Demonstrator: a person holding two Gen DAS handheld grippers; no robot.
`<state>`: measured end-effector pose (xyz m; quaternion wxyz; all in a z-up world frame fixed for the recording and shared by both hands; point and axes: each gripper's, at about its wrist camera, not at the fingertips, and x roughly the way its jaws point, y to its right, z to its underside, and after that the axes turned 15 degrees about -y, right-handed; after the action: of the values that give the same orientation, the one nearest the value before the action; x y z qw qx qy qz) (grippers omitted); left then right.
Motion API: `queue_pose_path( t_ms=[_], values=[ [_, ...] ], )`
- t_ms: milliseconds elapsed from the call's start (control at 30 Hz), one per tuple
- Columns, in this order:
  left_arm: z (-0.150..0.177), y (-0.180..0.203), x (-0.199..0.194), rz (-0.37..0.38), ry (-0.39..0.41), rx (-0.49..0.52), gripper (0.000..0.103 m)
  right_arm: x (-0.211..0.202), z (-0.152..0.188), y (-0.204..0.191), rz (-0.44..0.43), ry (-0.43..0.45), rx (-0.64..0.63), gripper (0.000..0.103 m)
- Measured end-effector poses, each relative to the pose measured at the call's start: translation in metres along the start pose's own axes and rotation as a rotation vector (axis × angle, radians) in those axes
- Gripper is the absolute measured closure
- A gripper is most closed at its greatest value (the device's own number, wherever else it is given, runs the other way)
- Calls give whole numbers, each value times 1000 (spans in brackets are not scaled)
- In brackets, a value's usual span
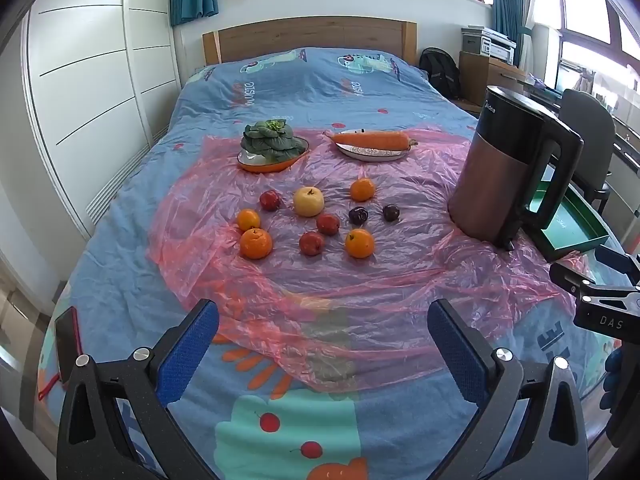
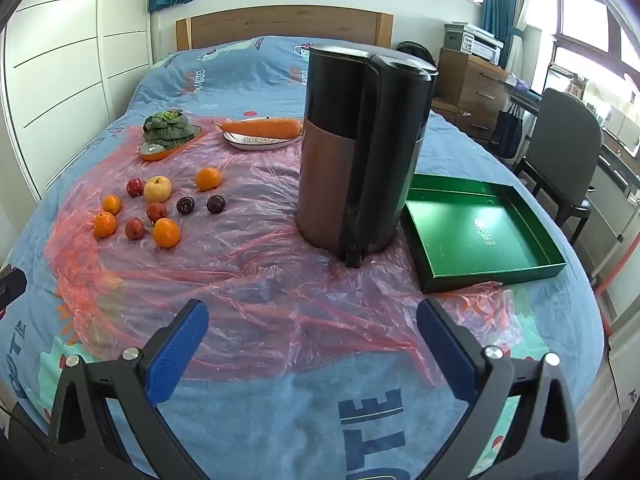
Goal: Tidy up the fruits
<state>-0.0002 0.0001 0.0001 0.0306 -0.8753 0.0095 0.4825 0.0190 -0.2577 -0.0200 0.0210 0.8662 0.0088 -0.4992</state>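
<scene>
Fruits lie loose in a cluster ahead of the left gripper (image 1: 323, 334) and well ahead and to the left of the right gripper (image 2: 312, 334), none yet sorted. Largest of them is a pale yellow apple (image 1: 308, 201); four oranges (image 1: 256, 243) ring the group, three small red apples (image 1: 312, 243) sit among them, and two dark plums (image 1: 358, 215) lie on the side toward the kettle. Both grippers hang above the near end of the bed with jaws spread as wide as they go and nothing between them, likely poised to begin.

The bed (image 2: 280, 420) itself, under a blue cartoon-print cover, serves as the work surface. A pink plastic sheet (image 1: 360, 280) is spread over it, probably to keep the cover clean. A tall brown-and-black electric kettle (image 2: 360, 152) stands straight ahead of the right gripper, and just to its right is an empty green tray (image 2: 480, 236), a plausible home for the fruits. Beyond the cluster, a leafy green vegetable (image 1: 272, 140) and a carrot (image 1: 372, 140) each rest on a dish. White wardrobes, a bookshelf, a desk and a chair surround the bed.
</scene>
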Motion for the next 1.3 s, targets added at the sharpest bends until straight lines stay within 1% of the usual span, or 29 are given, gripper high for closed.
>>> queue_pose_path(
  t_ms=[367, 533, 800, 1100, 1300],
  values=[
    [1, 1, 0, 7, -7, 4, 1, 1, 0, -5, 10, -6, -3, 0],
    [8, 7, -3, 7, -7, 9, 1, 0, 3, -4, 14, -6, -5, 0],
    [2, 2, 1, 16, -18, -1, 1, 0, 4, -3, 12, -6, -8, 0],
    [9, 4, 2, 19, -22, -3, 1, -1, 6, -3, 12, -4, -6, 0],
    [7, 3, 3, 22, -21, 0, 1, -2, 6, -3, 10, -5, -6, 0]
  ],
)
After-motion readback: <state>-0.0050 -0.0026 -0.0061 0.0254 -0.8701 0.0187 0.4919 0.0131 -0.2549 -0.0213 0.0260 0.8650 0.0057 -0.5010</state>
